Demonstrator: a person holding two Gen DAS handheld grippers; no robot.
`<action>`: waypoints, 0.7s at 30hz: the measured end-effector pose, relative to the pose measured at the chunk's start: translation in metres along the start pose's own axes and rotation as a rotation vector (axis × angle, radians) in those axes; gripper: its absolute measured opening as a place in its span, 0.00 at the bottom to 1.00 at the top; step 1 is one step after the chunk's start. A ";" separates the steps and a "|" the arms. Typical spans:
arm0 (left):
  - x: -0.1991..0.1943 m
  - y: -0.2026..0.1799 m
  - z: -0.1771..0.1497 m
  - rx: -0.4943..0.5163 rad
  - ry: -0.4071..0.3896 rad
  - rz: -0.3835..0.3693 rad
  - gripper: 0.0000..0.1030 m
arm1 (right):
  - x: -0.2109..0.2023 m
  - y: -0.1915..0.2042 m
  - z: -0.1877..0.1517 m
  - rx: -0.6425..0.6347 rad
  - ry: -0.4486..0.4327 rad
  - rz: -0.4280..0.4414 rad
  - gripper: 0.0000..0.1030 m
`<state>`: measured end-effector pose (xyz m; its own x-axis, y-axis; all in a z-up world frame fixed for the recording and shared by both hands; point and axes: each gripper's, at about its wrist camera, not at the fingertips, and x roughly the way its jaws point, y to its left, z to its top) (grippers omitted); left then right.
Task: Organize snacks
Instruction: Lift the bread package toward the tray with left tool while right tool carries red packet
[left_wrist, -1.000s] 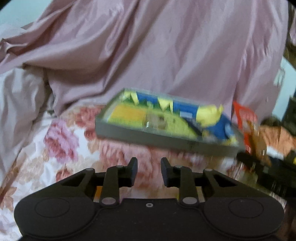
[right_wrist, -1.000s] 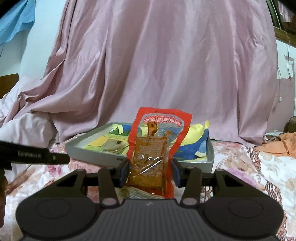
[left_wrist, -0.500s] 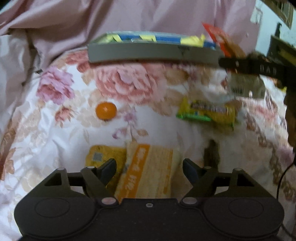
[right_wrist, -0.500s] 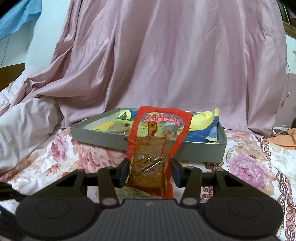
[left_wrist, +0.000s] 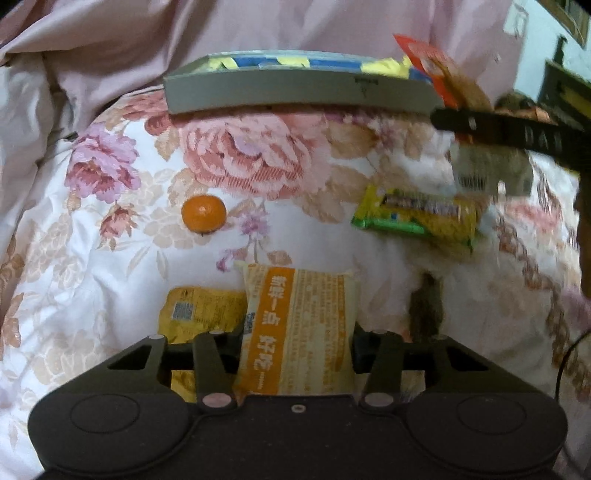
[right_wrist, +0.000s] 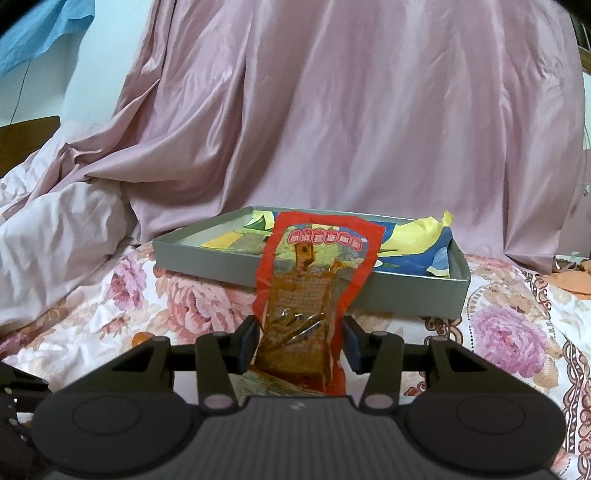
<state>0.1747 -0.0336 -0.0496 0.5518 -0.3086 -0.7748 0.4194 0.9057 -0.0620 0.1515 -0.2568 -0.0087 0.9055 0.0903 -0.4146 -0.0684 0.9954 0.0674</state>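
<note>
My left gripper (left_wrist: 297, 347) points down at the flowered bedspread, and its jaws are closing on an orange-and-cream snack packet (left_wrist: 299, 314); both pads touch its sides. A yellow packet (left_wrist: 199, 314) lies partly under that one. My right gripper (right_wrist: 300, 343) is shut on a red snack packet (right_wrist: 314, 273), held upright in front of the grey tray (right_wrist: 207, 254). The tray holds yellow and blue wrappers. In the left wrist view the tray (left_wrist: 295, 92) sits at the far side, with the red packet (left_wrist: 436, 70) at its right end.
A small orange fruit (left_wrist: 203, 213) and a green-and-yellow packet (left_wrist: 417, 218) lie on the bedspread between me and the tray. A pale packet with a barcode (left_wrist: 491, 170) hangs below the right gripper. Pink sheets (right_wrist: 332, 110) rise behind the tray.
My left gripper dropped and tilted down over the bedspread, spread its jaws wide, then closed them onto the orange-and-cream packet. The right gripper kept its hold on the red packet and sank slightly.
</note>
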 end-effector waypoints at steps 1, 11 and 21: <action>-0.001 -0.001 0.003 -0.013 -0.017 0.006 0.48 | 0.000 0.000 0.000 -0.001 0.001 0.000 0.51; -0.011 0.000 0.063 -0.206 -0.209 0.048 0.48 | 0.005 -0.001 -0.001 -0.001 0.008 0.001 0.51; -0.020 -0.003 0.145 -0.263 -0.372 0.034 0.48 | 0.015 -0.005 0.030 0.007 -0.049 0.010 0.52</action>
<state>0.2674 -0.0723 0.0575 0.8037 -0.3171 -0.5035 0.2258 0.9454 -0.2350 0.1782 -0.2617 0.0114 0.9242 0.0987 -0.3690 -0.0752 0.9941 0.0777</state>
